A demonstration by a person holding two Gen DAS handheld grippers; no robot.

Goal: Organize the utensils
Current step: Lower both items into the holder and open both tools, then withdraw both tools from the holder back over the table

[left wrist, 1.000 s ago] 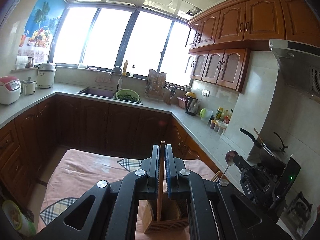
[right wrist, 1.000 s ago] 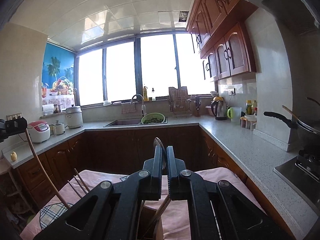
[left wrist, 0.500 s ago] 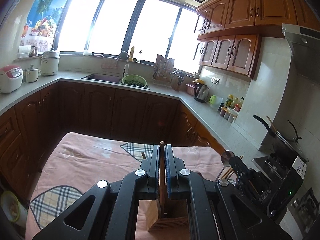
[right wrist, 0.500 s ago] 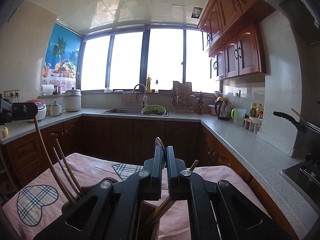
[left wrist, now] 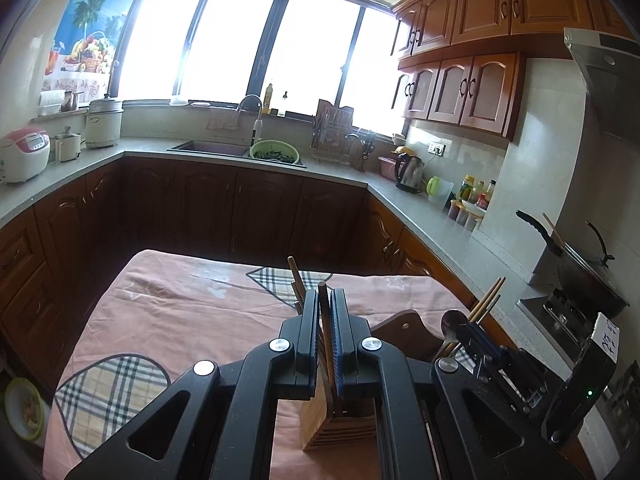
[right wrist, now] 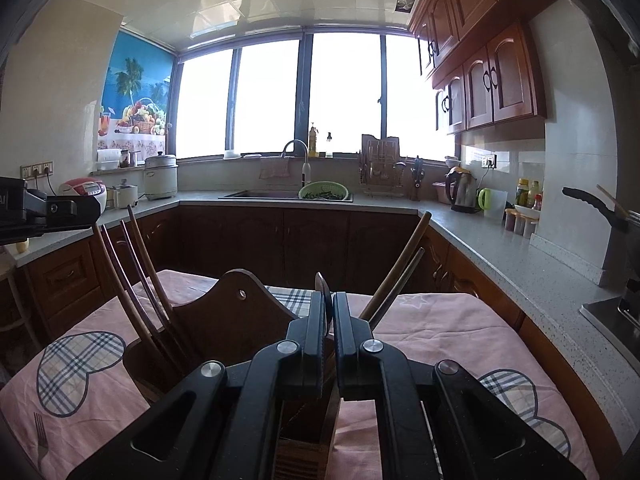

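handwritten paper tag [left wrist: 607, 340] beside the stove, writing too blurred to read

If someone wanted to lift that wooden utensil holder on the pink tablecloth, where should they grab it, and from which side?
Probably by the arched back panel of the wooden utensil holder, coming down from above. It rises as a thin upright board clear of the compartments, with a small hanging hole near its top, so two fingers could pinch it. The chopsticks lean out at its left, so approach from the middle or right.
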